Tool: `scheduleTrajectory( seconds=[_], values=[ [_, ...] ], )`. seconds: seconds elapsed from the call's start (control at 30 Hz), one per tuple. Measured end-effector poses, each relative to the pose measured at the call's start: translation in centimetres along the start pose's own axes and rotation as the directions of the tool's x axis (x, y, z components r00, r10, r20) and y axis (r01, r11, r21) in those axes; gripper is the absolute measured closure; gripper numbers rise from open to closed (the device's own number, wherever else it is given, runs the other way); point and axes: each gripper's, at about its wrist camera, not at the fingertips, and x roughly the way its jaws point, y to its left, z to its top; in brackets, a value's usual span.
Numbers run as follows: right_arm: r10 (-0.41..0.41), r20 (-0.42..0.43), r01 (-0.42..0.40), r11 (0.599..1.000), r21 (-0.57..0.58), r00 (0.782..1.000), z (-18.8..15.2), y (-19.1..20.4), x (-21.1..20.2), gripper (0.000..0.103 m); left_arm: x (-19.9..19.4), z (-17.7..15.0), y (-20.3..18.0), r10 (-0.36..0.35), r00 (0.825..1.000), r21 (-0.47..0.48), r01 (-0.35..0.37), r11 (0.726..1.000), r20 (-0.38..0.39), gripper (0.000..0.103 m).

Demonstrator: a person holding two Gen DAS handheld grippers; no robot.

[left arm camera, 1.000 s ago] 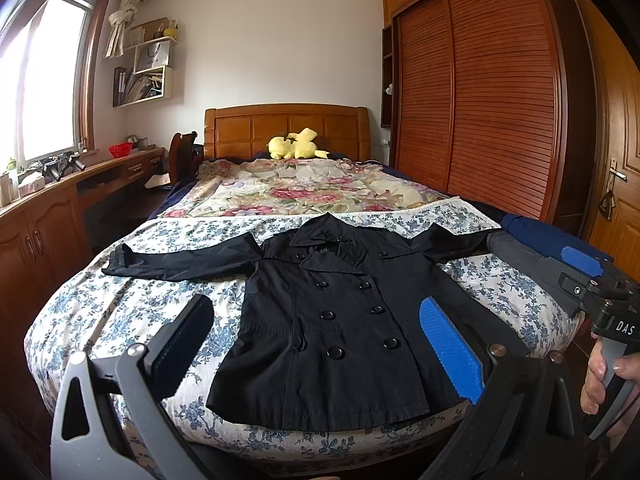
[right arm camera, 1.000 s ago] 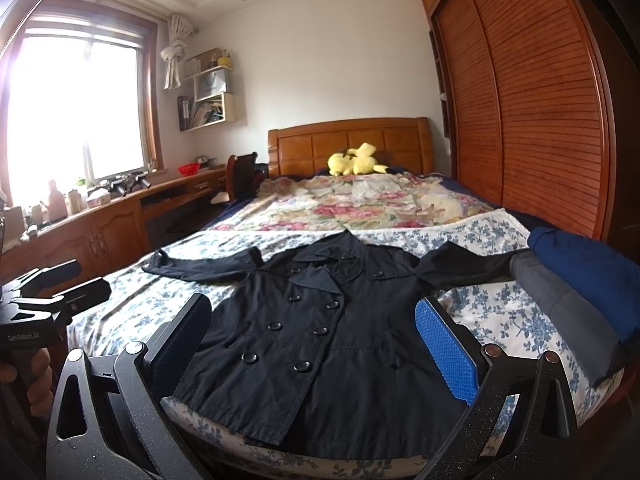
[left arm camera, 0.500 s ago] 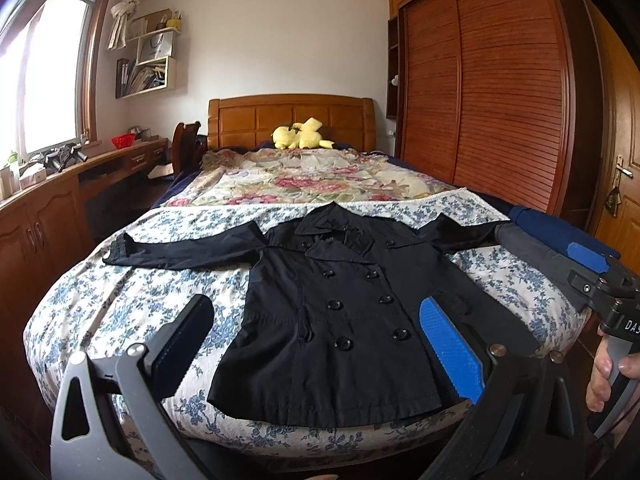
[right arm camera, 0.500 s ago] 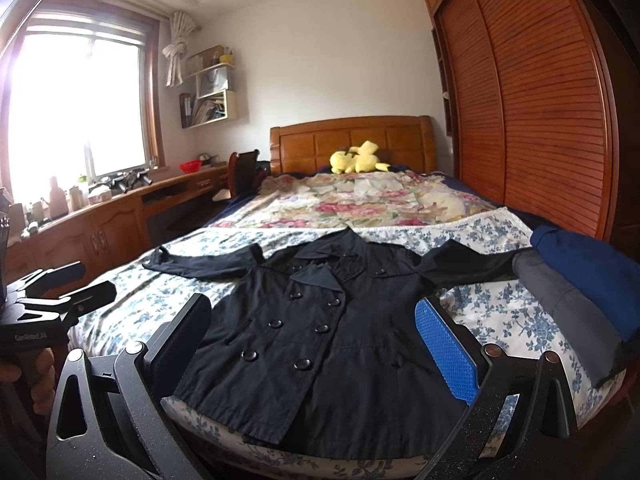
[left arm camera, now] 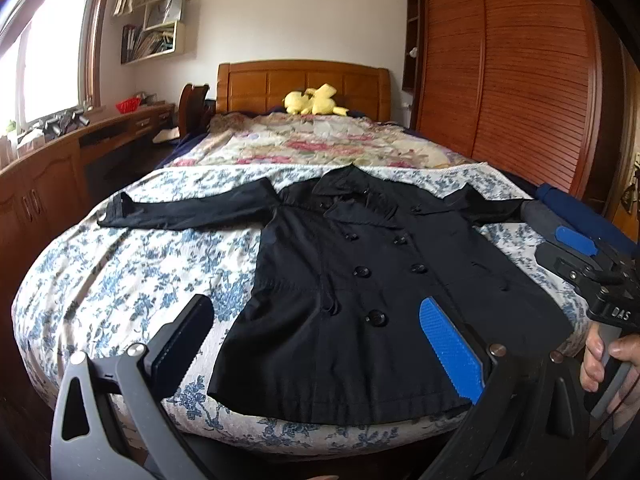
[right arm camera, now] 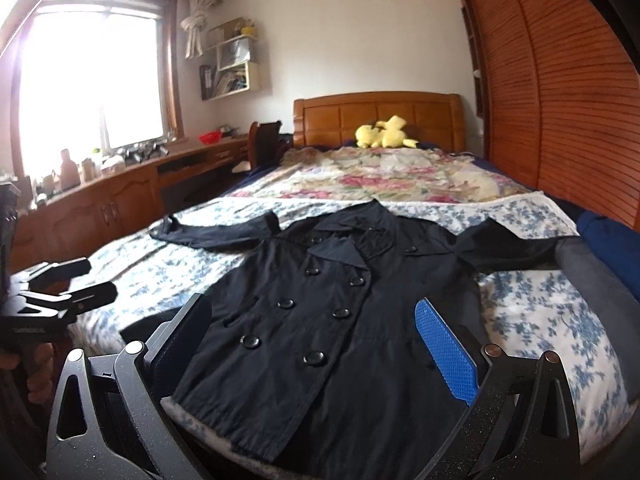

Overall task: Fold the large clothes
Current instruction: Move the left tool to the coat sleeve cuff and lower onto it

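- The black coat [left arm camera: 360, 280] lies flat and face up on the bed [left arm camera: 132, 280], buttoned, collar toward the headboard [left arm camera: 304, 84], both sleeves stretched out sideways, hem at the foot edge
- Compared with a second ago, both cameras sit lower and nearer the coat's hem; the coat itself has not shifted
- The left gripper [left arm camera: 316, 352] hangs just short of the hem, jaws spread wide, holding nothing
- The right gripper [right arm camera: 316, 344] hangs over the hem's other side, jaws likewise spread and empty
- That reads as an approach: folding has not begun, and a first grasp of hem or sleeve is probably next
- A folded grey and blue pile [right arm camera: 600, 264] lies beside the coat's far sleeve end
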Motion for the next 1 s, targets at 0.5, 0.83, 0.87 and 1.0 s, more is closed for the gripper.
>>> scheduleTrajectory(
  seconds=[0.5,0.83,0.87,1.0],
  values=[
    [0.101,-0.050,-0.105,0.991,-0.087,0.994,0.5,0.8,13.0,0.000,7.1,-1.6,5.8,0.145,0.986,-0.028,-0.148,0.989,-0.086,0.000],
    [0.238,-0.142,-0.258,0.955,-0.145,0.961,1.0,4.1,23.6,0.000,10.8,-1.3,13.1,0.167,0.970,-0.099,-0.186,0.977,-0.180,0.000],
    [0.248,-0.153,-0.271,0.951,-0.150,0.957,0.6,4.3,24.3,0.000,11.2,-1.2,14.0,0.157,0.970,-0.113,-0.180,0.977,-0.185,0.000],
    [0.283,-0.220,-0.320,0.935,-0.152,0.933,-0.3,4.9,26.1,0.000,13.0,-0.2,17.0,0.133,0.972,-0.152,-0.163,0.975,-0.194,0.000]
  ],
)
